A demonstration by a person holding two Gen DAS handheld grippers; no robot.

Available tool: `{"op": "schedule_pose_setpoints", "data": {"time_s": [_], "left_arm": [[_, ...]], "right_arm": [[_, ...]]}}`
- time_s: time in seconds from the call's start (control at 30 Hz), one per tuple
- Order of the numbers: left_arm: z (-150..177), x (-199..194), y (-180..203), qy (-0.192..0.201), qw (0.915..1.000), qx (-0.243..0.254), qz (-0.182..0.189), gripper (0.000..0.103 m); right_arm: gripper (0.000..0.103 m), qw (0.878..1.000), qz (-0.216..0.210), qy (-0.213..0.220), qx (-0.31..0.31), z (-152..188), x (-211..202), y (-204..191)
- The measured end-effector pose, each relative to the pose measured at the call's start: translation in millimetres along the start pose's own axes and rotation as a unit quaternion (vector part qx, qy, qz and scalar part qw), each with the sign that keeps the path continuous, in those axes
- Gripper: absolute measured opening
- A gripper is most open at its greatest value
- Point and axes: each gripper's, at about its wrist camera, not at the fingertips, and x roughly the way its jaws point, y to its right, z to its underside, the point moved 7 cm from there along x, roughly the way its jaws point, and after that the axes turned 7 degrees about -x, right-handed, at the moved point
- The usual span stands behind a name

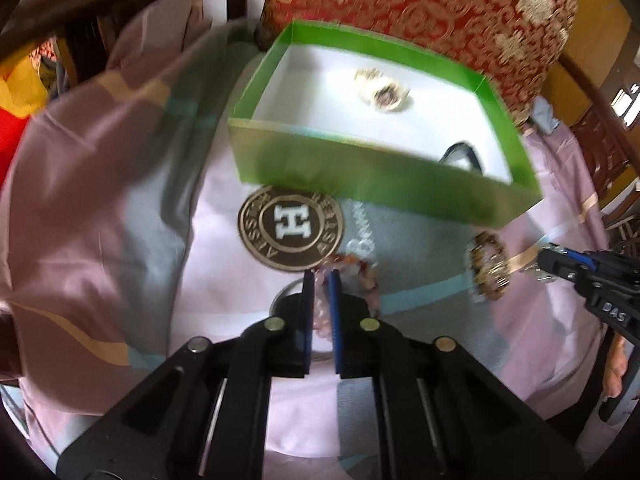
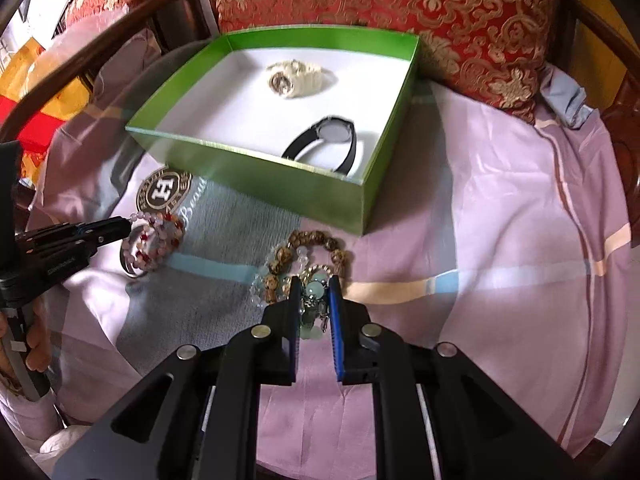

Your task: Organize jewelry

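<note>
A green box [image 2: 280,184] with a white floor holds a cream watch [image 2: 294,78] and a black-strap watch [image 2: 332,140]; it also shows in the left wrist view [image 1: 360,176]. My left gripper [image 1: 322,280] is shut on a pink and red bead bracelet [image 1: 360,276], which lies over a silver bangle [image 2: 134,270] in the right wrist view [image 2: 156,240]. My right gripper [image 2: 316,286] is closed around a pale green bead bracelet with charms [image 2: 316,292]. A brown bead bracelet [image 2: 308,248] lies just beyond it.
Everything sits on a pink, grey and blue sheet [image 2: 500,220] with a round H logo [image 1: 290,226]. A red and gold cushion [image 2: 400,4] stands behind the box. Dark wooden chair arms [image 2: 80,24] curve around both sides.
</note>
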Motion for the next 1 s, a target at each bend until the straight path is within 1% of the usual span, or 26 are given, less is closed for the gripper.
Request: {"op": "schedule_pose_setpoints", "data": {"time_s": [0.1, 0.2, 0.27, 0.3, 0.33, 0.37, 0.47, 0.53, 0.6, 0.73, 0.8, 0.87, 0.9, 0.93, 1.0], "left_arm": [[-9, -18, 9, 0.023, 0.9997, 0.008, 0.008, 0.007], [-16, -21, 10, 0.028, 0.9995, 0.017, 0.002, 0.007], [-14, -9, 5, 0.014, 0.9997, 0.016, -0.009, 0.007], [-10, -2, 2, 0.006, 0.9998, 0.016, -0.011, 0.009], [-6, 3, -2, 0.000, 0.9997, 0.016, -0.017, 0.013], [-1, 13, -6, -0.010, 0.9994, 0.017, -0.027, 0.015], [9, 35, -15, -0.032, 0.9984, 0.016, -0.044, 0.017], [9, 38, -17, -0.025, 0.9983, 0.021, -0.049, 0.023], [10, 44, -16, -0.034, 0.9982, 0.020, -0.045, 0.024], [9, 44, -11, -0.033, 0.9979, 0.027, -0.048, 0.025], [9, 38, -8, -0.031, 0.9985, 0.024, -0.040, 0.025], [7, 33, -5, -0.028, 0.9992, 0.020, -0.022, 0.025], [7, 31, -3, -0.026, 0.9994, 0.019, -0.013, 0.025], [6, 29, -1, -0.024, 0.9995, 0.019, -0.007, 0.028], [4, 31, 2, -0.024, 0.9994, 0.023, -0.007, 0.029]], "right_arm": [[0.013, 1.000, -0.003, 0.014, 0.004, -7, -9, 3], [0.013, 1.000, -0.001, 0.027, 0.007, -13, -18, 6], [0.013, 1.000, 0.001, 0.030, 0.008, -14, -20, 8], [0.013, 1.000, 0.002, 0.029, 0.009, -15, -20, 8], [0.013, 1.000, 0.001, 0.027, 0.009, -14, -19, 8], [0.013, 1.000, -0.001, 0.026, 0.009, -13, -18, 7], [0.013, 1.000, -0.005, 0.017, 0.011, -9, -11, 6], [0.013, 1.000, -0.008, 0.012, 0.011, -7, -7, 4], [0.013, 1.000, -0.010, 0.008, 0.009, -6, -4, 1], [0.013, 1.000, -0.015, 0.005, 0.005, -5, 1, -3], [0.013, 1.000, -0.015, 0.005, 0.006, -4, 1, -3], [0.013, 1.000, -0.015, 0.005, 0.006, -4, 0, -3], [0.013, 1.000, -0.015, 0.006, 0.006, -4, 0, -3], [0.013, 1.000, -0.015, 0.005, 0.006, -4, 1, -3], [0.013, 1.000, -0.017, 0.003, 0.006, -3, 3, -4]]}}
